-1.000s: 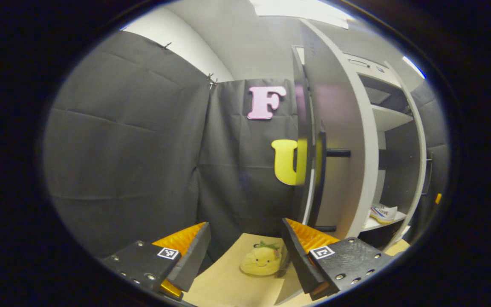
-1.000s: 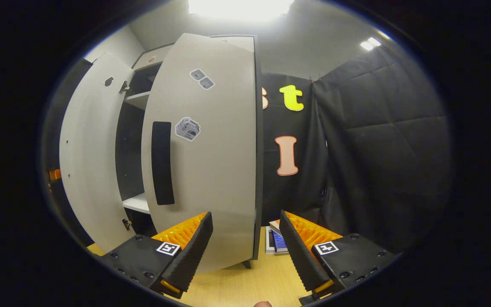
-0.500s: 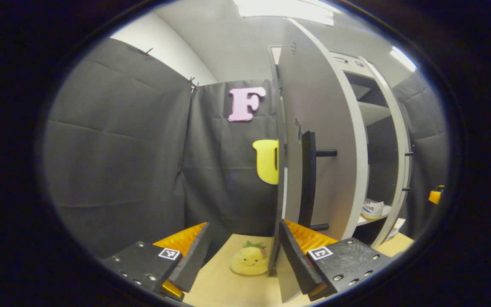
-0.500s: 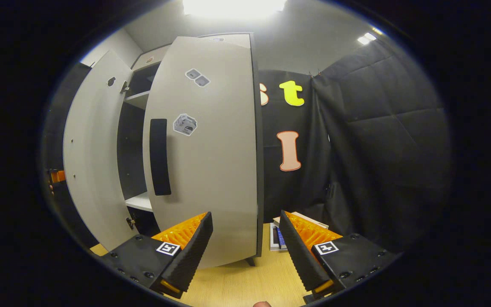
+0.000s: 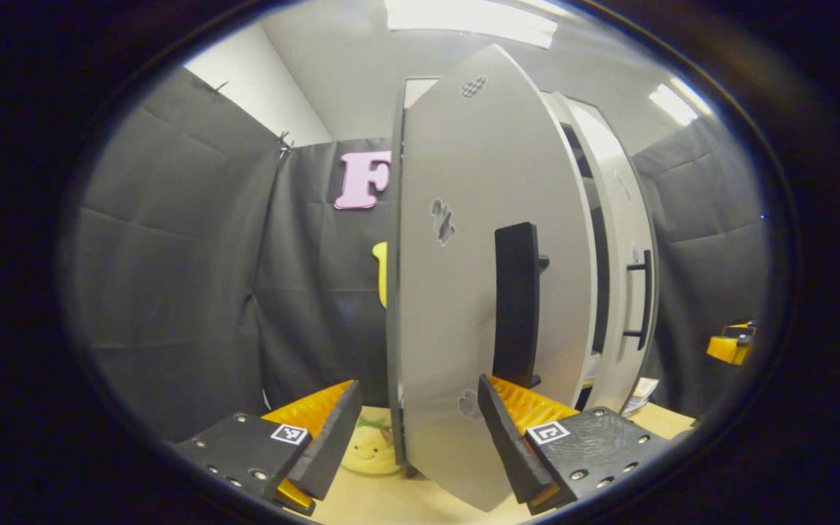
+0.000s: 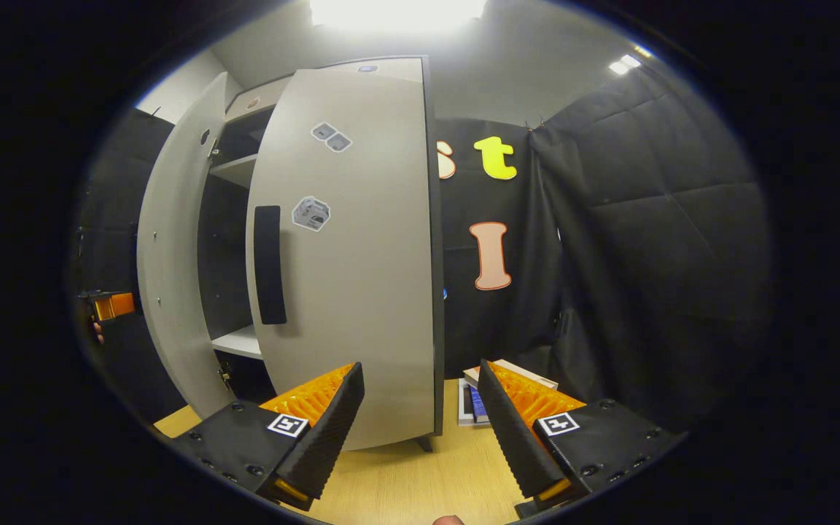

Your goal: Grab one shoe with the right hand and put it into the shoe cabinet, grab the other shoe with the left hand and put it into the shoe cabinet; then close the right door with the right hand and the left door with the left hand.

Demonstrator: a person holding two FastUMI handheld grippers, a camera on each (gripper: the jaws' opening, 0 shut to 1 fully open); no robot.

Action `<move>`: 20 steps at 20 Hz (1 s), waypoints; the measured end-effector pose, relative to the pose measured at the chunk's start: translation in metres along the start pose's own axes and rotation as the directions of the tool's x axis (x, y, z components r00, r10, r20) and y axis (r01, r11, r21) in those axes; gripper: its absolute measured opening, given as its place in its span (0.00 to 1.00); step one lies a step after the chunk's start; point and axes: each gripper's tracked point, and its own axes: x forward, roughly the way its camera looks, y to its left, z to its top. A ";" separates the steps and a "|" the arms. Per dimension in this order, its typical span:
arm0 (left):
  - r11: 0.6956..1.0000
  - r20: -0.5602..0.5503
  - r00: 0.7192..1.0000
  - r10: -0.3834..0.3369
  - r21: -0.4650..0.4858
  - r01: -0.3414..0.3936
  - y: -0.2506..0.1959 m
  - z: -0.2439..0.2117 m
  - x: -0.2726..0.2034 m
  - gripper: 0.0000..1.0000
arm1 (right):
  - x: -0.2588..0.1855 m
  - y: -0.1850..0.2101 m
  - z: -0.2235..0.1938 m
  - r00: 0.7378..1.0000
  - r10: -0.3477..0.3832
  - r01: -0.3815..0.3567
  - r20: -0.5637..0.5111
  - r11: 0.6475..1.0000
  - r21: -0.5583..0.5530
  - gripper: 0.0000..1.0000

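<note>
Left tongs (image 5: 418,430): fingers spread wide, nothing gripped. The left door (image 5: 456,292) of the shoe cabinet stands right in front of them, its bottom corner dropping between the two fingers; can't tell if either finger touches the panel. The door's dark vertical handle (image 5: 515,302) sits just above the right-hand finger. The door is partly swung in, outer face toward the camera, with a gap left at the cabinet opening. Beyond it, the right door (image 5: 628,292) shows edge-on with a slim bar handle. A yellow plush toy (image 5: 370,446) lies on the worktop (image 5: 383,503) behind the left door's lower edge, partly hidden by it. The other tongs show small at far right (image 5: 730,344), well apart from the doors.

Right tongs (image 6: 420,430): also wide open, holding nothing. The right door (image 6: 362,248) is near, just above and behind the left-hand finger, not between the fingers; no contact visible. It is ajar, its dark handle (image 6: 269,274) near the free edge. Through the gap: the cabinet interior with a white shelf (image 6: 239,341). The left door (image 6: 172,270) is beyond, angled. A small stack of books (image 6: 472,397) lies on the wooden worktop (image 6: 405,488) by the right-hand finger, against the black cloth wall.

Shoes: hidden behind the doors in both views, so their spot can't be confirmed.
</note>
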 end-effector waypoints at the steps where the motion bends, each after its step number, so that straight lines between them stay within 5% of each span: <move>1: 1.000 0.001 1.000 -0.018 0.002 0.018 -0.013 -0.001 0.005 0.91 | -0.002 -0.003 0.000 1.000 -0.007 0.007 -0.001 1.000 -0.002 0.98; 10: 0.998 -0.028 0.998 -0.063 -0.006 0.062 -0.061 -0.026 0.036 0.91 | -0.006 -0.005 0.000 1.000 -0.020 0.020 0.000 1.000 -0.006 0.98; 20: 0.999 0.012 0.999 -0.031 0.036 0.030 -0.028 0.006 -0.026 0.90 | -0.017 0.015 0.017 0.999 0.032 -0.031 0.031 0.999 -0.024 0.98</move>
